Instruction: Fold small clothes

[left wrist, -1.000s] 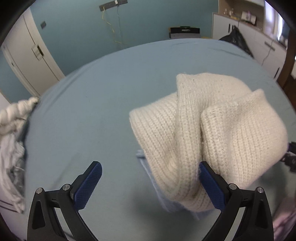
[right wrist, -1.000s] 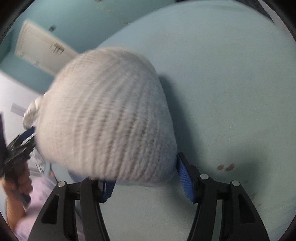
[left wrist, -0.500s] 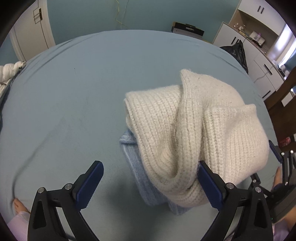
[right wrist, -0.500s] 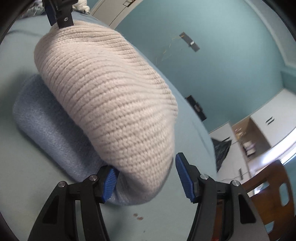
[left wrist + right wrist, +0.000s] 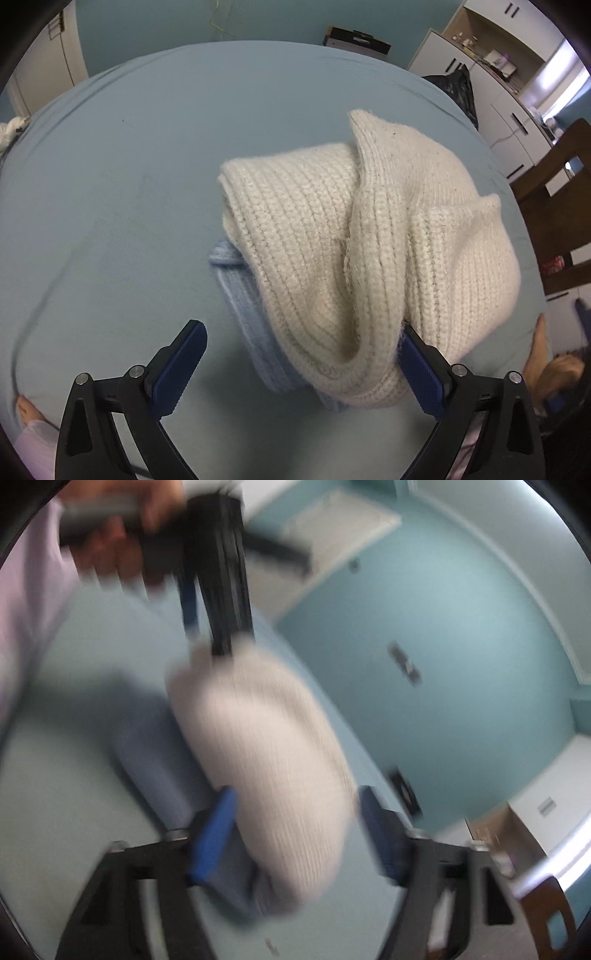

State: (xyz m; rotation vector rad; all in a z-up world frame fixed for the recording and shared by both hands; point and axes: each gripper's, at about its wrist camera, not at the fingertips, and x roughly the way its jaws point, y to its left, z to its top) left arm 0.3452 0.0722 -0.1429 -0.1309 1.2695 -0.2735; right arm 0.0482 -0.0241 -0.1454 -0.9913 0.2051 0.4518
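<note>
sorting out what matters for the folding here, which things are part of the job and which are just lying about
Part of the job:
- cream knit hat
- light blue knit piece under it
- left gripper, open
- right gripper, jaws opening, hat between them

Just lying about:
- white bundle of cloth at the bed's edge
- black bag
- wooden chair
- white cupboards

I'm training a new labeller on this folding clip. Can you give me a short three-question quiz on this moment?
1. True or false: the cream knit lies on top of the light blue knit.
2. What stands past the bed's right edge: (a) wooden chair, (b) ladder, (c) bicycle?
3. Is the left claw open or shut?

Key: 1 true. 2 (a), the wooden chair. 3 open.
</note>
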